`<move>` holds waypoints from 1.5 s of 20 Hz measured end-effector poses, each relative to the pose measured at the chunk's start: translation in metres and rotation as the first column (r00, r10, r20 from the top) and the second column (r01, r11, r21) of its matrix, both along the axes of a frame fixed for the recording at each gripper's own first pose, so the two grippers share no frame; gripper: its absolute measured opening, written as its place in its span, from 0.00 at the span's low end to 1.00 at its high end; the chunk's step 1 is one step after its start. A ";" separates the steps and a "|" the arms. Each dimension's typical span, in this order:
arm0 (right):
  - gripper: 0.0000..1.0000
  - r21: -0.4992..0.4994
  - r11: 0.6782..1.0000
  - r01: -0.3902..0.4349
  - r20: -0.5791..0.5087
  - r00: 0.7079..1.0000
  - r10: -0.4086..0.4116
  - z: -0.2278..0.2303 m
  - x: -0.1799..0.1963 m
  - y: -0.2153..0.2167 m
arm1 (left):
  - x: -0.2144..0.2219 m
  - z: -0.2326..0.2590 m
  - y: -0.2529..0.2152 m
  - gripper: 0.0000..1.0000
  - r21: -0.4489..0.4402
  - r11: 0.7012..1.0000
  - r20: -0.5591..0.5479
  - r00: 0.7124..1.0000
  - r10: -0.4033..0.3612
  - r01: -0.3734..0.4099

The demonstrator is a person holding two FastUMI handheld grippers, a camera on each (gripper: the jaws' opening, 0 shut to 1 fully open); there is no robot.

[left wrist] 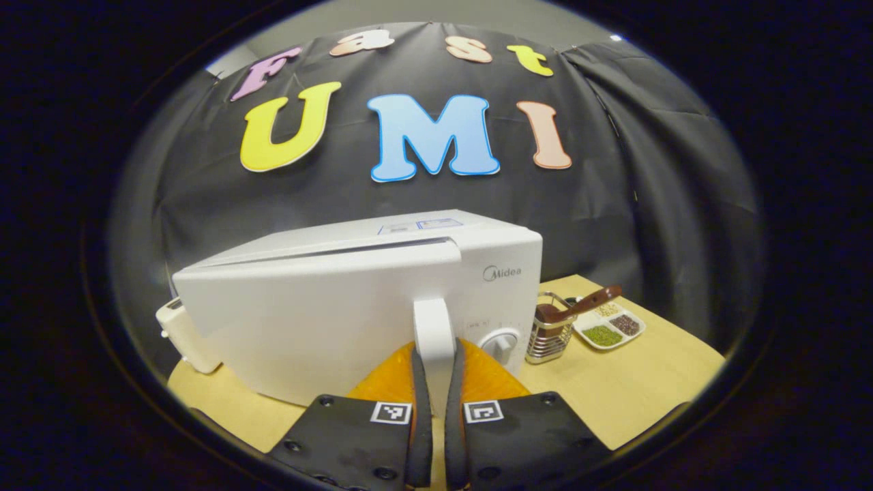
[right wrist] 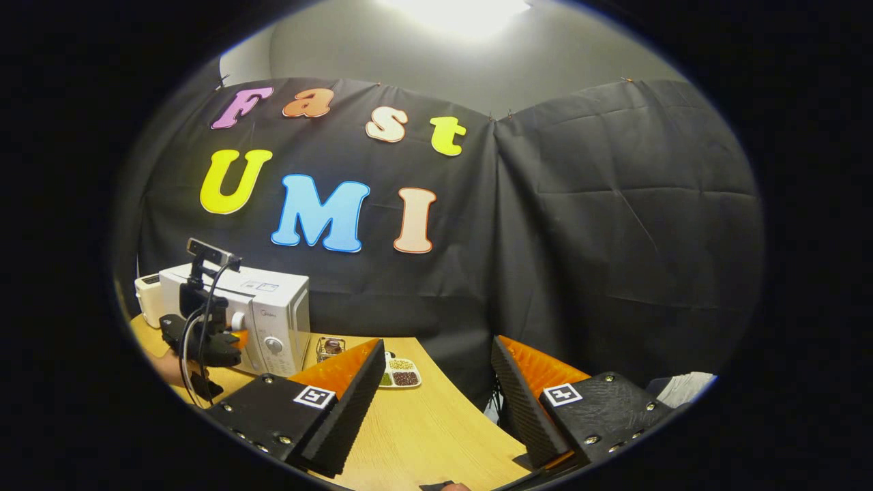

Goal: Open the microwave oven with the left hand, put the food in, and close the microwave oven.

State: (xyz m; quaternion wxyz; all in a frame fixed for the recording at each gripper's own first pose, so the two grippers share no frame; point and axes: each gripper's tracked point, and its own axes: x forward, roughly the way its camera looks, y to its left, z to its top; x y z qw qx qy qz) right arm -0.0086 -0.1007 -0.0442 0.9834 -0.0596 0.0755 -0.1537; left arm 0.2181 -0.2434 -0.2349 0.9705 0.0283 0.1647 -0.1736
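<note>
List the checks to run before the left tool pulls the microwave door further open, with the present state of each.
1. Left tool shut on the door handle: ok.
2. Microwave door already ajar: ok, gap along its top edge.
3. Right tool open and empty: ok.
4. Right tool away from the door swing: ok.
5. Utensil holder and sectioned dish beside the microwave, clear of the door: ok.
6. Food ready to go in: cannot tell.

Right gripper, jaws wide apart, hovers above the table beside the microwave.
</note>
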 end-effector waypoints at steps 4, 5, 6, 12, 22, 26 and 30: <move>0.95 0.034 0.997 -0.069 0.017 0.998 0.068 -0.003 0.010 0.011 | -0.044 0.004 0.022 0.15 -0.012 1.000 -0.006 1.000 -0.015 0.015; 0.95 0.038 0.995 -0.089 0.022 0.996 0.088 -0.002 0.012 0.014 | -0.050 0.004 0.027 0.15 -0.010 1.000 -0.016 1.000 -0.011 0.011; 0.95 0.047 0.992 -0.115 0.032 0.993 0.113 0.001 0.013 0.020 | -0.056 0.005 0.032 0.13 -0.005 1.000 -0.018 1.000 -0.001 0.001; 0.95 0.055 0.953 -0.298 0.061 0.954 0.294 0.004 0.011 0.048 | -0.103 0.010 0.072 0.13 0.018 0.995 -0.027 0.995 0.095 -0.095; 0.95 0.123 0.832 -0.541 0.123 0.840 0.528 0.007 -0.004 0.119 | -0.178 0.013 0.185 0.13 0.080 0.954 -0.049 0.955 0.292 -0.288; 0.95 0.140 0.809 -0.570 0.118 0.821 0.558 0.009 -0.012 0.157 | -0.194 0.012 0.222 0.12 0.068 0.955 -0.049 0.955 0.292 -0.289; 0.95 0.142 0.810 -0.570 0.115 0.822 0.558 0.014 -0.023 0.202 | -0.203 0.011 0.257 0.13 0.050 0.967 -0.045 0.967 0.252 -0.249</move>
